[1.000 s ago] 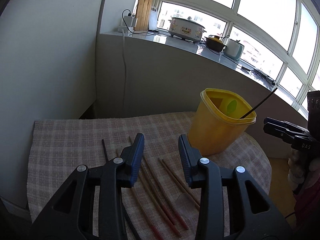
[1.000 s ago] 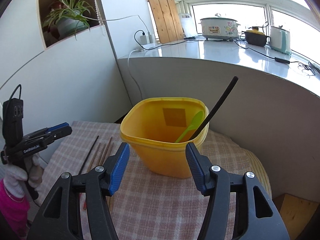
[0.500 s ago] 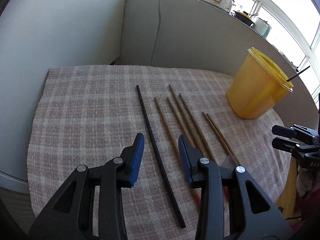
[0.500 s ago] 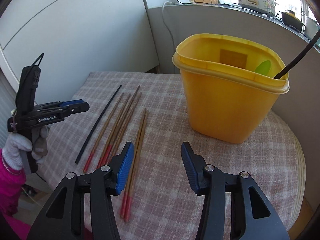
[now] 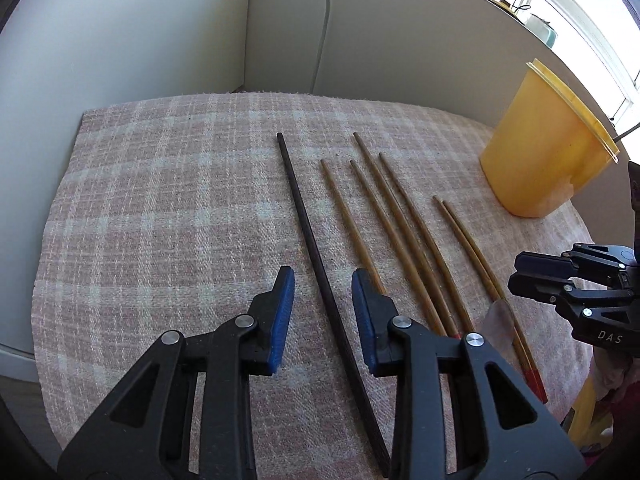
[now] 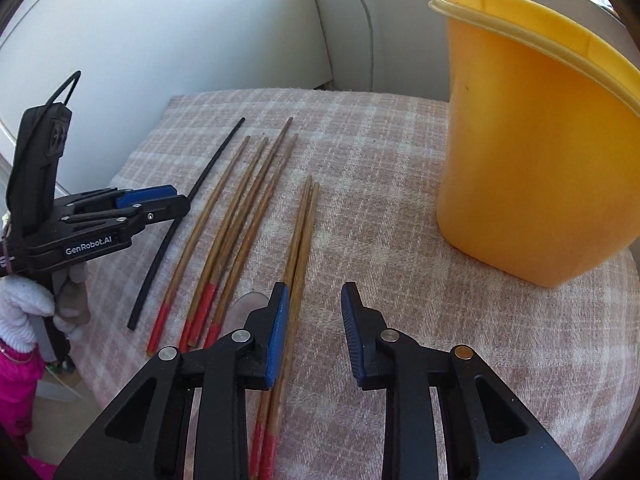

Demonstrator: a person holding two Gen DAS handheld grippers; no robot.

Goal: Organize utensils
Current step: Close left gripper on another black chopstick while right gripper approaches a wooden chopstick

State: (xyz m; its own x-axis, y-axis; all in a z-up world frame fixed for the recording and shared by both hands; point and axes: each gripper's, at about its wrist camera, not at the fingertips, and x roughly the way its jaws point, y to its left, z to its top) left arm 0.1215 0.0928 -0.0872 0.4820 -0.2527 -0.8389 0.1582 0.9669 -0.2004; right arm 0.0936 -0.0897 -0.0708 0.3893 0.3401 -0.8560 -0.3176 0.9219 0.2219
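A black chopstick [image 5: 308, 236] lies on the plaid cloth, running between the tips of my open, empty left gripper [image 5: 322, 294]. It also shows in the right wrist view [image 6: 188, 208]. Several brown, red-ended chopsticks [image 5: 396, 232] lie to its right. A close pair of them [image 6: 300, 240] runs under the left finger of my open, empty right gripper [image 6: 314, 306]. The yellow container [image 6: 532, 152] stands at the right; it also shows in the left wrist view [image 5: 540, 160], where a dark stick pokes over its rim.
The plaid cloth [image 5: 160, 200] covers a small round table against a white wall [image 5: 120, 40] and a grey ledge wall [image 5: 400, 40]. A clear spoon-like piece [image 5: 500, 316] lies by the red ends. The table edge drops off at the near right.
Both grippers have dropped lower and closer over the chopsticks. The left now straddles the black chopstick; the right has closed in on the paired chopsticks. Both stay open.
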